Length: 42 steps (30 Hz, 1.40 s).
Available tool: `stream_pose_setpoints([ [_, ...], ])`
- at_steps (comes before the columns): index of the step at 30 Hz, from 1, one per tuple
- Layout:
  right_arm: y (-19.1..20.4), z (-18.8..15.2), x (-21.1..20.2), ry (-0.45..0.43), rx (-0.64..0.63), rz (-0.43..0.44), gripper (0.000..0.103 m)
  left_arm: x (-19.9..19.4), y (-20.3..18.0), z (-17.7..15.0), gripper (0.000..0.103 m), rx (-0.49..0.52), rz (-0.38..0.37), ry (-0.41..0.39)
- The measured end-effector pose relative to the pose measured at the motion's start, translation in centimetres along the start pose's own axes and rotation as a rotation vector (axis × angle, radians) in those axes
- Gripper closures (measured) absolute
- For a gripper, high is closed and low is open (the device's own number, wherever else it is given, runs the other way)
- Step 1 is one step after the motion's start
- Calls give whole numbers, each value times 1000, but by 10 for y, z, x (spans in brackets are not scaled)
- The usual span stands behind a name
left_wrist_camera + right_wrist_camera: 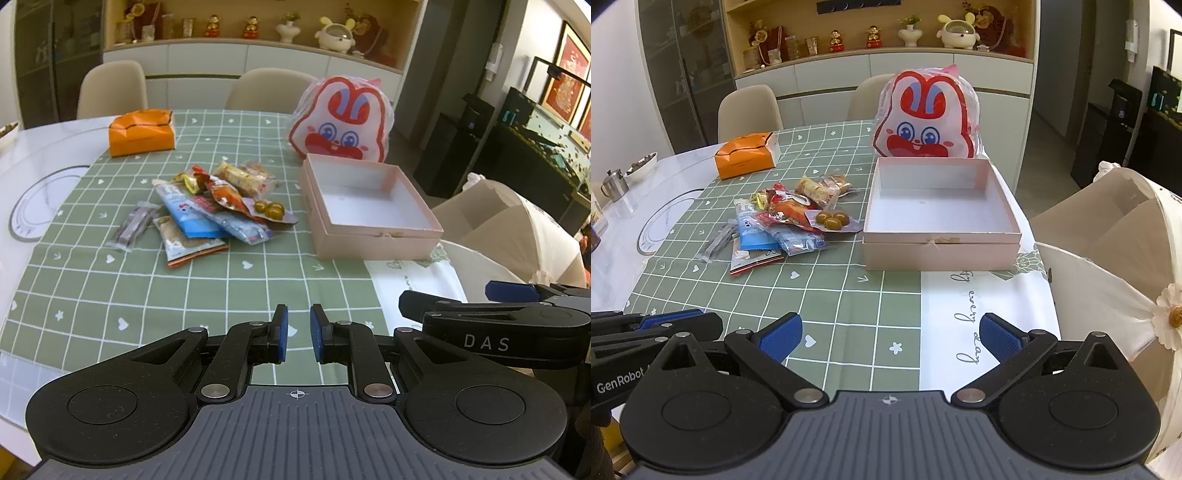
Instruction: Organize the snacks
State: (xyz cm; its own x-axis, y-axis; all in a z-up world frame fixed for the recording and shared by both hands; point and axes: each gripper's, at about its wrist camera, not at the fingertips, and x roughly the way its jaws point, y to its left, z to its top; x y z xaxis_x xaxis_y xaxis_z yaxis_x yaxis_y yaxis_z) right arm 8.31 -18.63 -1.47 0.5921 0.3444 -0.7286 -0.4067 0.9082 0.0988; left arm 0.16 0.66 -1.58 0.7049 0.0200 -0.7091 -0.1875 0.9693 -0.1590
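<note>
The box (942, 218) sits open and empty on the green cloth (827, 306), its right wall close to the table's right edge. The snacks (790, 221) lie heaped just left of the box, the olive pack (833, 218) nearly touching its left wall. Behind the box stands a rabbit bag (925, 118). In front of the box the cloth is bare, and there both grippers hover, holding nothing: left gripper (298, 334) with pads drawn nearly together, right gripper (891, 338) with pads wide apart
</note>
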Motion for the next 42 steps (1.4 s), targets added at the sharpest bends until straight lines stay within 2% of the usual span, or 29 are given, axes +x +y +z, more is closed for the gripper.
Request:
stream_pose_setpoints([
  [11, 0, 0, 2, 6, -4, 9, 1, -3, 0, 3, 85, -5, -11, -12],
  [37, 7, 4, 15, 22, -6, 12, 1, 13, 16, 6, 85, -48, -14, 19],
  [40, 10, 6, 19, 21, -9, 11, 1, 18, 24, 7, 85, -59, -25, 20],
  [42, 13, 7, 22, 19, -9, 13, 1, 23, 31, 8, 85, -67, -64, 17],
])
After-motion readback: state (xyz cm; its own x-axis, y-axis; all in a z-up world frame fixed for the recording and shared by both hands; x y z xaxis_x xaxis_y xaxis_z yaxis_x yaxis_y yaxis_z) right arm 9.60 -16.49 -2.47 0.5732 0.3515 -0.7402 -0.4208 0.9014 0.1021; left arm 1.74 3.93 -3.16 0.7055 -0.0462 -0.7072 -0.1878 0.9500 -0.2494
